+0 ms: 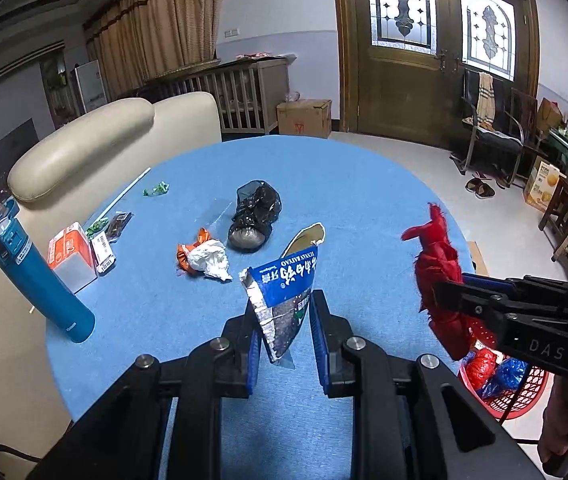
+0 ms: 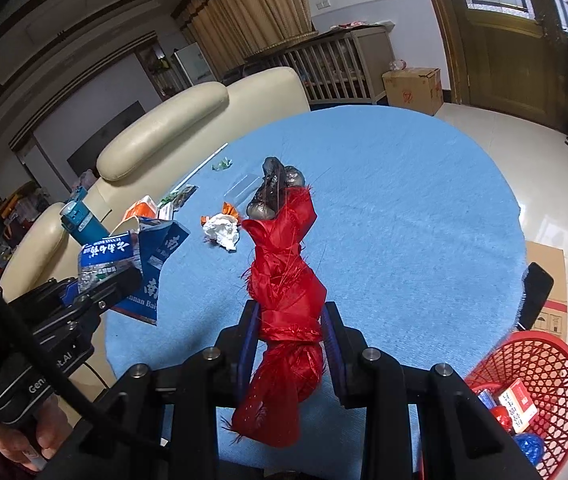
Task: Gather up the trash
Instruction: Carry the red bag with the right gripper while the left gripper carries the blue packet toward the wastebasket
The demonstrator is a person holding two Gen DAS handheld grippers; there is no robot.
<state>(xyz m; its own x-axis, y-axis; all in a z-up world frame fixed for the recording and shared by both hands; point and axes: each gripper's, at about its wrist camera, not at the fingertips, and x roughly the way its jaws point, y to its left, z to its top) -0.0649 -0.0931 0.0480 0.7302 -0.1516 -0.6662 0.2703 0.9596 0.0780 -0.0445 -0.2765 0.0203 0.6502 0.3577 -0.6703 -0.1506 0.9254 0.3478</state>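
Fraying red cloth bundle [image 2: 284, 320], knotted, twisted.

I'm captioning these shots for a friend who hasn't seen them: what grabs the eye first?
The bright red knotted bag, clamped upright in the right gripper over the blue table. Next, the torn blue package pinched in the left gripper, and the red basket of trash below the table's edge.

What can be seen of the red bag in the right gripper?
The red bag is thin, crinkled plastic, twisted and knotted into a long bundle with frayed strands at its top. It stands roughly upright, lifted above the blue table, clamped at its knotted middle by the right gripper, its bulging lower end hanging below the jaws.
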